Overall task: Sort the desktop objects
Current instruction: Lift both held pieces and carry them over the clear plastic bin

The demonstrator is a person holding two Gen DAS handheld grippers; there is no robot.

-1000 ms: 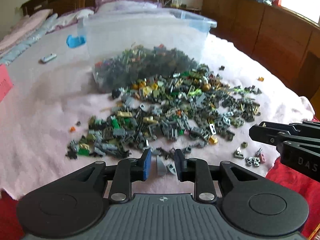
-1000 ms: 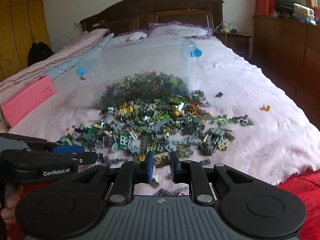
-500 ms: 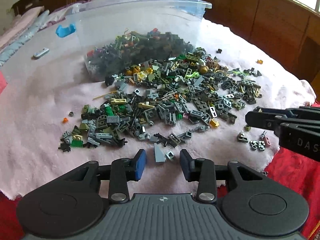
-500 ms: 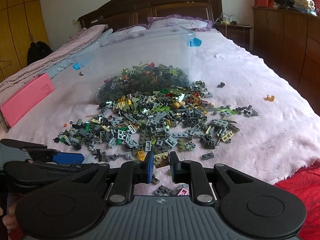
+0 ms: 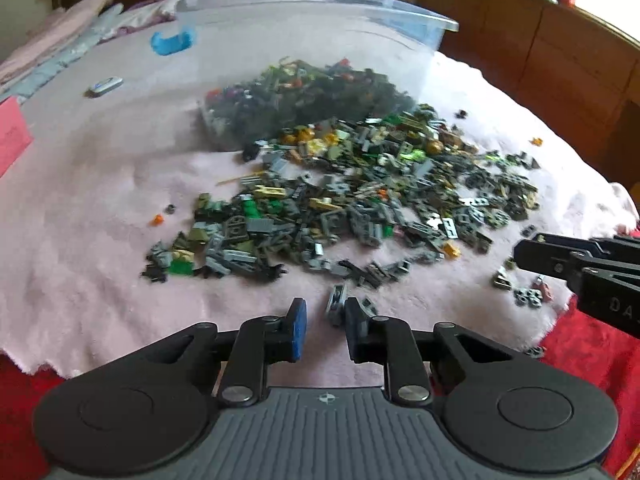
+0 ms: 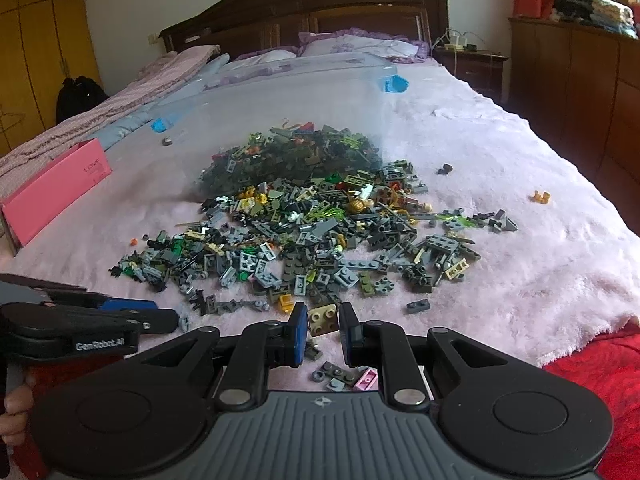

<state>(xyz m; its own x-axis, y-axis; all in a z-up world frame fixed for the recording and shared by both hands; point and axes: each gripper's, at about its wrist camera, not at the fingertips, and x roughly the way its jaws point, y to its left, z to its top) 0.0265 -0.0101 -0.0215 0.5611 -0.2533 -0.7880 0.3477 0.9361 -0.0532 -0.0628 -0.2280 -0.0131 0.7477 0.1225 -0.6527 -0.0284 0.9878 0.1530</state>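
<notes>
The left tongs (image 5: 325,322), bottom centre of their own view, are closing around a small grey piece (image 5: 336,304) at the near edge of the brick pile (image 5: 360,200). The piece sits against the right-hand pad, while a gap remains at the blue left pad (image 5: 298,330), so it is not yet pinched. The right tongs (image 6: 323,330) are clamped on a tan brick (image 6: 323,318), held above a little sorted cluster (image 6: 346,376) on the pink blanket (image 6: 520,240).

To do this well, I would centre the grey piece between both pads, squeeze square across its flat sides, then lift straight up to avoid dragging neighbours or fluff. The clear bin (image 5: 320,32) lies tipped at the frame's top.
</notes>
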